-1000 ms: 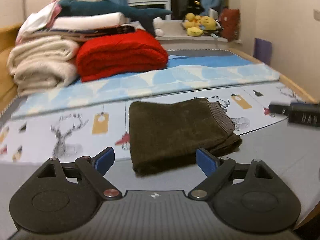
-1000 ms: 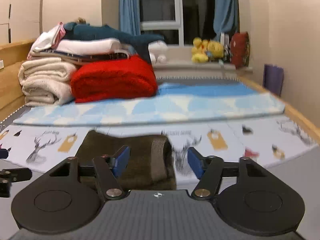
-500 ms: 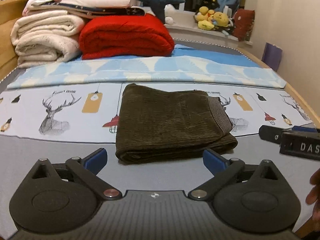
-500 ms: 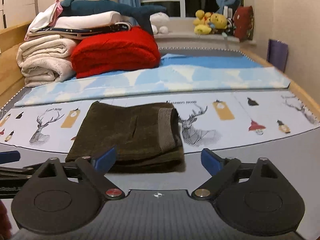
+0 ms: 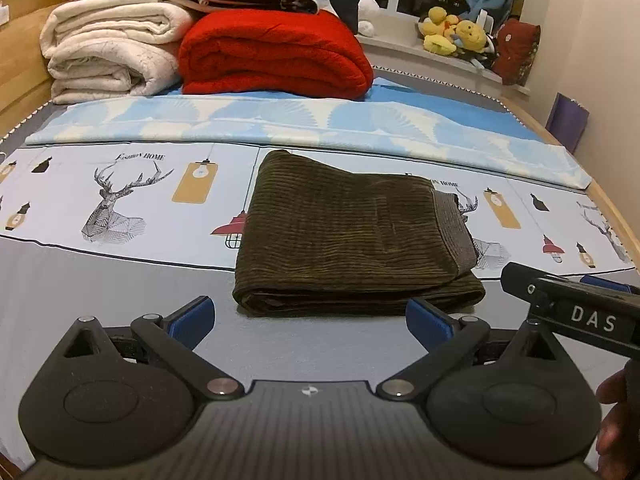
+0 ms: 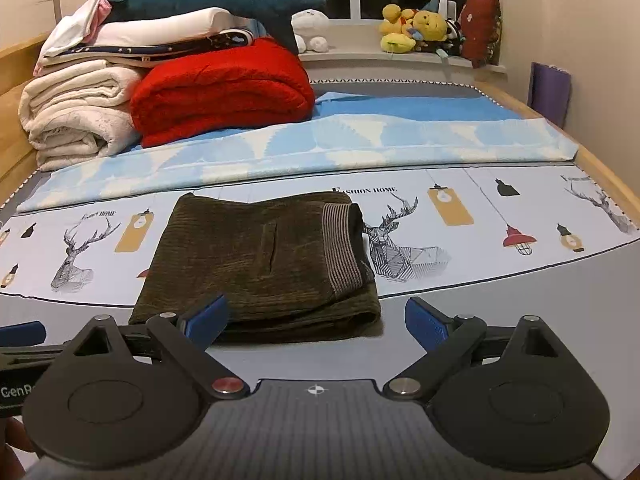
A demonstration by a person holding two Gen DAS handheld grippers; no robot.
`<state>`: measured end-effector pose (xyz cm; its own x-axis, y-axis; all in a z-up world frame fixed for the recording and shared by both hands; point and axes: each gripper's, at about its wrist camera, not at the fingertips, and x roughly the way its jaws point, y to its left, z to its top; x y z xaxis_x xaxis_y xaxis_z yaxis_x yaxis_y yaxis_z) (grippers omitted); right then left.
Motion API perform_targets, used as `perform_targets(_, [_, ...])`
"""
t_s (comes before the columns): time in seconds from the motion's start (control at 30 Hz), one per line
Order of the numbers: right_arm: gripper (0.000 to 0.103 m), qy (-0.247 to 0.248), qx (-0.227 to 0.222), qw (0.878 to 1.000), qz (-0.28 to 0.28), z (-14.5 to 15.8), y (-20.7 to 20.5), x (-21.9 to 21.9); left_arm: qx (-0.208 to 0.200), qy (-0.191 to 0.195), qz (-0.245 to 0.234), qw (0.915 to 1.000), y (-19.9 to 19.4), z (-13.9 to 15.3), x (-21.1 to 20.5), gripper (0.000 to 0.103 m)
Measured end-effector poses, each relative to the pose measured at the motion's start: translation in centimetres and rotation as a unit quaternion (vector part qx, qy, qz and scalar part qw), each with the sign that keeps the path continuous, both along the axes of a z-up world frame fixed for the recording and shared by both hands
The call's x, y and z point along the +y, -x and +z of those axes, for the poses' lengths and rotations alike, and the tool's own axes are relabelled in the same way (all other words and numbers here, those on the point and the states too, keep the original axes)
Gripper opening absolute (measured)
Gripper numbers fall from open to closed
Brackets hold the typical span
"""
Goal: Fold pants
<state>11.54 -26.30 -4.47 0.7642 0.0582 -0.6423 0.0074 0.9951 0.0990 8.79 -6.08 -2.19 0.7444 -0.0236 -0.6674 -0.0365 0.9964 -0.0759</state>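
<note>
Dark olive corduroy pants lie folded into a compact rectangle on the printed bed sheet, ribbed waistband at the right. They also show in the right wrist view. My left gripper is open and empty, just short of the pants' near edge. My right gripper is open and empty, near the pants' near right corner. The right gripper's body shows in the left wrist view; the left gripper's body shows in the right wrist view.
A red blanket, cream blankets and a plush shark are stacked at the back left. A light blue cover lies behind the pants. Plush toys sit on the windowsill. The wooden bed rail runs along the right.
Both grippers have pulled back and risen from the pants, so the whole folded bundle is in view. The pants have not moved.
</note>
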Motion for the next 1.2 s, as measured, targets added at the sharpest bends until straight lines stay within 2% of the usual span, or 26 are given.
perform_targets(0.43, [0.095,0.023,-0.004,1.000,0.020,0.0,-0.2,1.2,0.007,-0.007,0.006,0.9999,0.1,0.0,1.0,0.102])
perform_targets(1.2, [0.095,0.039,-0.004,0.999,0.019,0.0,-0.1,1.2,0.006,-0.009,-0.006,0.9999,0.2,0.0,0.4,0.102])
